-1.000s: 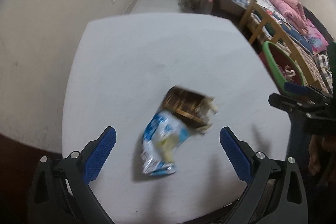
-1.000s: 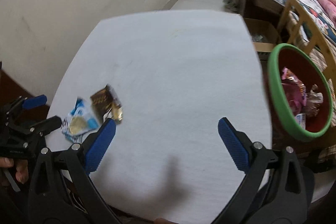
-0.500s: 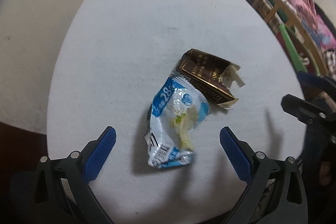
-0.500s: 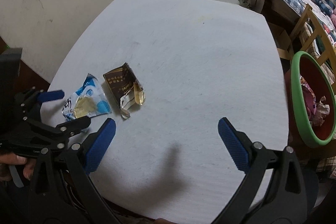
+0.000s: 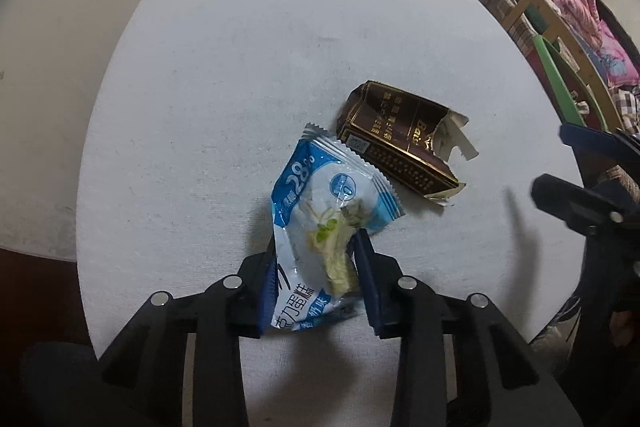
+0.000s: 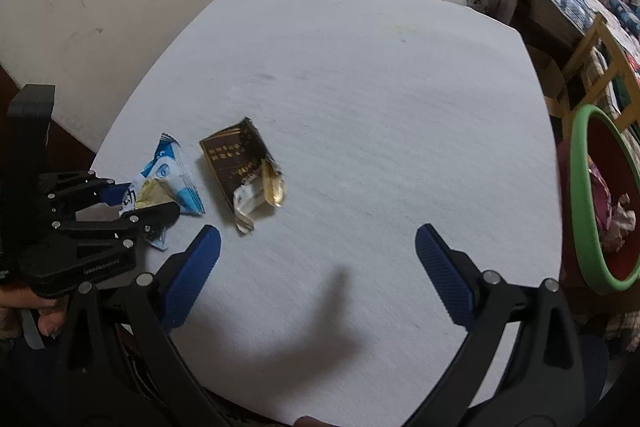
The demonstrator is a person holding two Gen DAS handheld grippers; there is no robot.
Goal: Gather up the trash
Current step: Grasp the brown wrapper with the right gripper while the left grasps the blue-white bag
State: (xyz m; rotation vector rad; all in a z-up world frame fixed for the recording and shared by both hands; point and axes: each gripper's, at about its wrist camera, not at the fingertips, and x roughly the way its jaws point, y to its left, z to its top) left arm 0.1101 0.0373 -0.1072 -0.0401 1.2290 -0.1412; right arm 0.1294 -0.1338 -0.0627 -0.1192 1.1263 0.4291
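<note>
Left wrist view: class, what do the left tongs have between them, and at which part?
The blue-and-white snack wrapper, at its near end; the left tongs are closing on it.

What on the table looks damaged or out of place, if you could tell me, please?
The brown carton is crushed, its end torn open with ragged flaps. The blue wrapper beside it is crumpled, with the left gripper closing on its lower end. Both are litter on the table.

White table [image 6: 360,99]: blue wrapper [image 6: 168,183] in closing left gripper [image 6: 138,205]; torn brown packet [image 6: 240,171] beside it; right gripper [image 6: 318,267] wide; green-rimmed bin [image 6: 582,187] off the table's right edge.
</note>
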